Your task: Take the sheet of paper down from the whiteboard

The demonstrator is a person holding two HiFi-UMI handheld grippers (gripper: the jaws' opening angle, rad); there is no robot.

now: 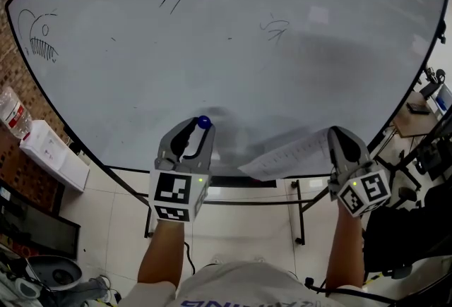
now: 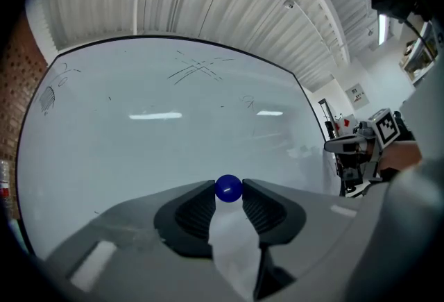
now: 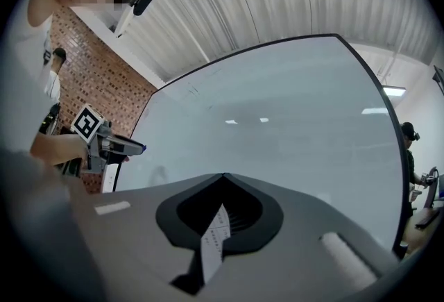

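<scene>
The whiteboard (image 1: 233,51) fills the head view and carries a few black scribbles. In front of its lower edge my left gripper (image 1: 203,126) is shut on a small blue ball magnet (image 1: 204,121). In the left gripper view the magnet (image 2: 228,188) sits pinched between the jaw tips of that gripper (image 2: 228,189). My right gripper (image 1: 333,135) is shut on the sheet of paper (image 1: 286,157), which hangs off the board and stretches to the left from the jaws. In the right gripper view a strip of the printed paper (image 3: 214,241) shows behind the closed tips of the right gripper (image 3: 223,178).
The board's stand (image 1: 296,214) rests on a tiled floor below my hands. A white box (image 1: 53,154) and a bottle (image 1: 10,111) sit by the brick wall at the left. A desk (image 1: 417,115) and chairs crowd the right. Another person (image 3: 409,135) stands far right.
</scene>
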